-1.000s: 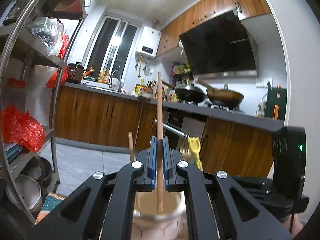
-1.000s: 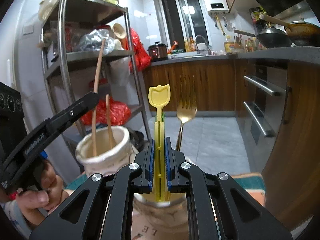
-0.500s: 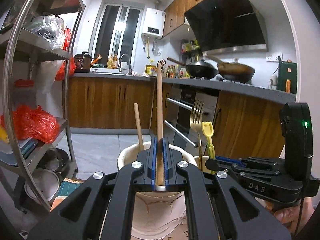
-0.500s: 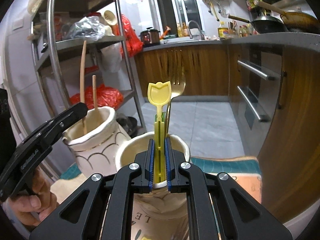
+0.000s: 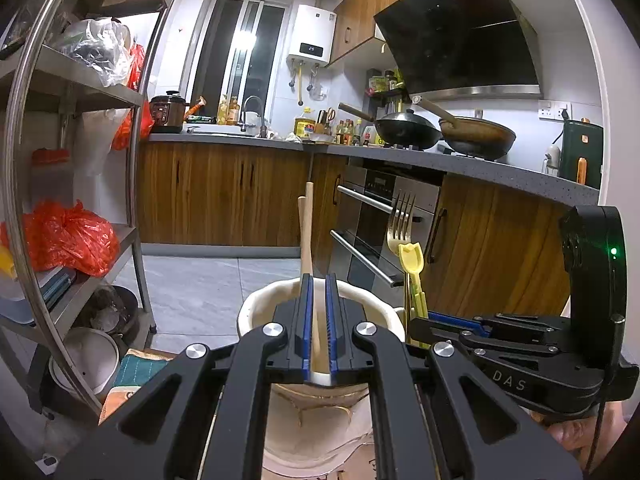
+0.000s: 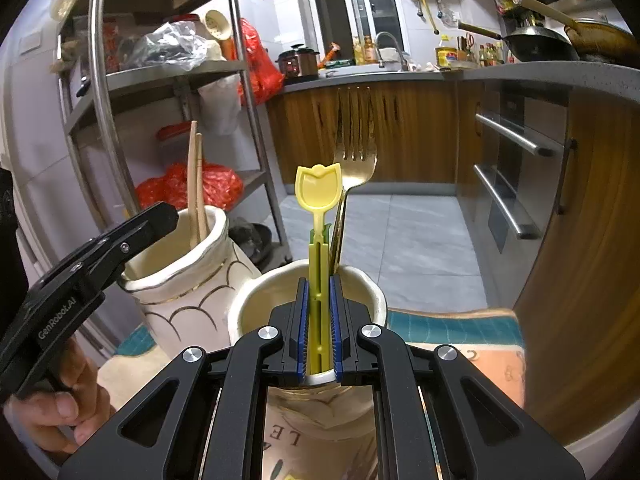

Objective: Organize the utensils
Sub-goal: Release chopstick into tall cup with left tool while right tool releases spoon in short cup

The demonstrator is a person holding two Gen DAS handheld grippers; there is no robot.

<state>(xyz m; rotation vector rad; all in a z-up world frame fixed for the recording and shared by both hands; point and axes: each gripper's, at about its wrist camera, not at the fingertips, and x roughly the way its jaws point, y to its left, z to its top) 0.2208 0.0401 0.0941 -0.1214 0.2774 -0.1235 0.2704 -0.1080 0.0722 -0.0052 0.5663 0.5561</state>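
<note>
My left gripper [image 5: 317, 280] stands over a cream ceramic holder [image 5: 256, 312]. Its jaws stand a little apart around a wooden chopstick [image 5: 307, 232] that rests in the holder beside a second chopstick [image 5: 302, 210]. My right gripper [image 6: 319, 280] stands over a second cream holder [image 6: 248, 312]. Its jaws stand slightly apart around a yellow tulip-topped plastic utensil [image 6: 318, 192] that sits in the holder. A gold fork [image 6: 354, 160] leans in the same holder. The chopstick holder [image 6: 176, 280] and left gripper [image 6: 168, 216] show at the left of the right wrist view.
A metal shelf rack [image 5: 132, 184] with red bags stands at the left. Wooden cabinets and an oven [image 5: 376, 216] line the far side. The holders stand on a patterned cloth [image 6: 452, 328]. A hand [image 6: 52, 412] holds the left gripper.
Both grippers have sunk lower toward the holders. The chopstick and the yellow utensil have dropped deeper into their holders. Both pairs of jaws have parted slightly.
</note>
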